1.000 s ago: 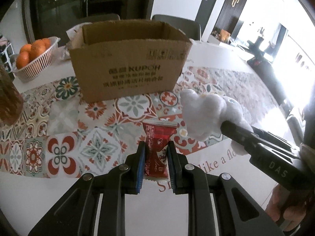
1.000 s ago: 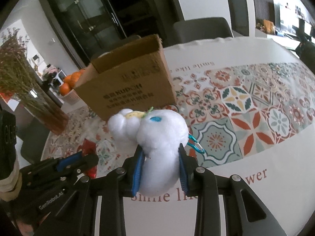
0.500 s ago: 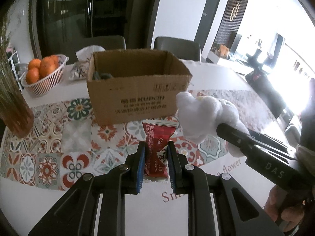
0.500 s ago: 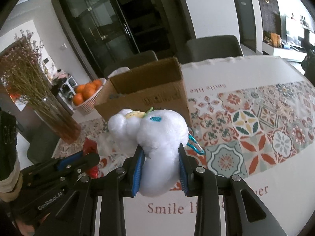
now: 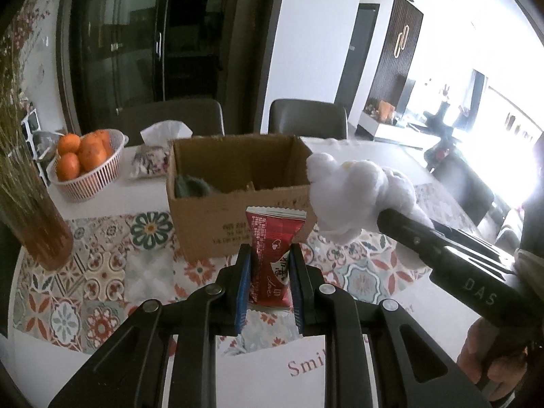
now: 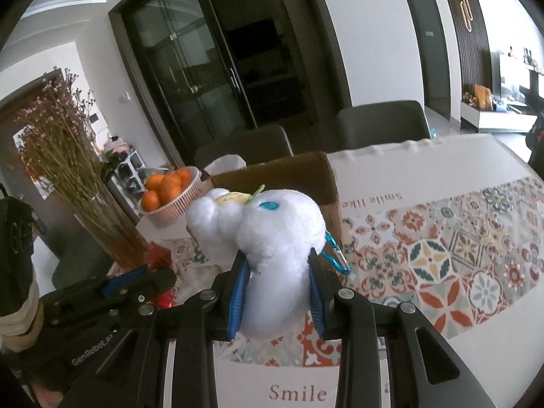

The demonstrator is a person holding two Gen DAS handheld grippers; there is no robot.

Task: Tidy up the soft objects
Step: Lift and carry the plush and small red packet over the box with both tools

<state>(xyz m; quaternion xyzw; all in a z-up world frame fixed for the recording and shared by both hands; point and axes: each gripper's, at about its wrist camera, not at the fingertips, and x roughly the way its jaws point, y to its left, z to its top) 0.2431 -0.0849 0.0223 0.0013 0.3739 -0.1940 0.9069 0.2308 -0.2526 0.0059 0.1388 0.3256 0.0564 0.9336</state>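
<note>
My left gripper [image 5: 270, 258] is shut on a red snack packet [image 5: 273, 248] and holds it up in the air in front of an open cardboard box [image 5: 238, 197]. A dark soft thing lies inside the box at its left. My right gripper [image 6: 277, 265] is shut on a white plush toy [image 6: 272, 234] with a blue carabiner [image 6: 335, 253], held above the table near the box's right corner. The toy also shows in the left wrist view [image 5: 353, 193], and the box shows behind it in the right wrist view [image 6: 272, 173].
A basket of oranges [image 5: 85, 163] and a tissue pack [image 5: 153, 156] stand behind the box on the left. A vase of dried flowers [image 5: 30, 204] stands at the far left. The patterned tablecloth [image 6: 459, 255] covers the table. Two chairs [image 5: 306, 119] stand beyond it.
Both grippers have risen with their objects, so the table and box sit lower in view and the inside of the box now shows.
</note>
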